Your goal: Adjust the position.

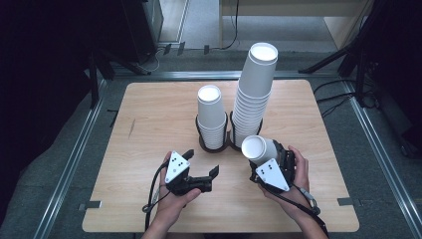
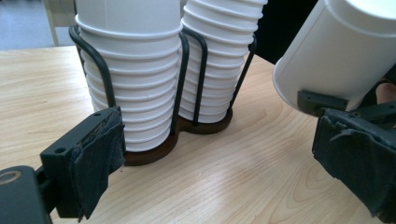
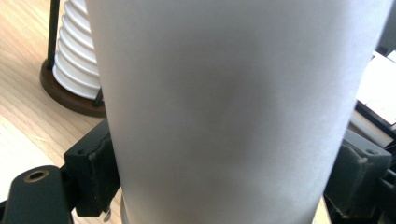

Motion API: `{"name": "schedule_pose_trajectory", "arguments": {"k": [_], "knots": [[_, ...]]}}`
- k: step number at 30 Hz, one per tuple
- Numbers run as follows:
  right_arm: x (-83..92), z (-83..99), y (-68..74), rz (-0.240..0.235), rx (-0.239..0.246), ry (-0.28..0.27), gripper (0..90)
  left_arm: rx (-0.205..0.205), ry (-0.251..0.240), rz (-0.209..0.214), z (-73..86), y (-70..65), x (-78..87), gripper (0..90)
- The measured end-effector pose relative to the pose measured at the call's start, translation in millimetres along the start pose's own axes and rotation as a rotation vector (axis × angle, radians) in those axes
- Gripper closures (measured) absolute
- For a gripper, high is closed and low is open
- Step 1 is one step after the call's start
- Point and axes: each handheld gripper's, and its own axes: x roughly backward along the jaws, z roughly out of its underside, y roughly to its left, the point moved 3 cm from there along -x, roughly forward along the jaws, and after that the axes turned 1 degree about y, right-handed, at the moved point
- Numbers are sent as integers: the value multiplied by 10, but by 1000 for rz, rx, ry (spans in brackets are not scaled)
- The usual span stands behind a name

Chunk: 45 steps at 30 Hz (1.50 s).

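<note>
The paper cup (image 1: 260, 148) sits clamped between the jaws of the right gripper (image 1: 272, 164), tilted so its open mouth faces up and toward the cup holder (image 1: 215, 145), just in front of that holder's right side. In the right gripper view both pads (image 3: 95, 165) press against the cup's white wall. The left gripper (image 1: 201, 167) holds nothing: its jaws stand wide apart, aimed at the holder from the near side, with bare table between them. In the left gripper view its left pad (image 2: 98, 154) lies close to the holder's wooden base, though contact cannot be told. The holder stands near the middle of the wooden table (image 1: 149, 124), with a short stack of cups (image 1: 211, 117) in its left ring and a tall stack (image 1: 254, 94) in its right ring. The tall stack rises just behind the held cup.
</note>
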Motion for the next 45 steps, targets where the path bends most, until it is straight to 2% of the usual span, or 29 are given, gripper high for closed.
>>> {"name": "schedule_pose_trajectory", "arguments": {"k": [1,9,19,28,33,37,45], "knots": [[-3,1,10,3,31,-1,132,-8,0,5,-3,-19,-3,29],[-12,-4,76,17,109,-6,133,-31,12,47,0,-95,-19,40],[-6,-23,209,-9,189,-26,136,-60,35,99,35,-197,-54,41],[20,-52,345,-32,294,-64,136,-92,52,148,53,-289,-70,41],[29,-52,395,-52,326,-78,136,-89,61,186,59,-325,-76,49],[26,-45,435,-70,348,-85,136,-107,65,208,63,-353,-75,52],[41,-43,513,-103,364,-96,135,-114,81,219,74,-384,-90,59]]}}
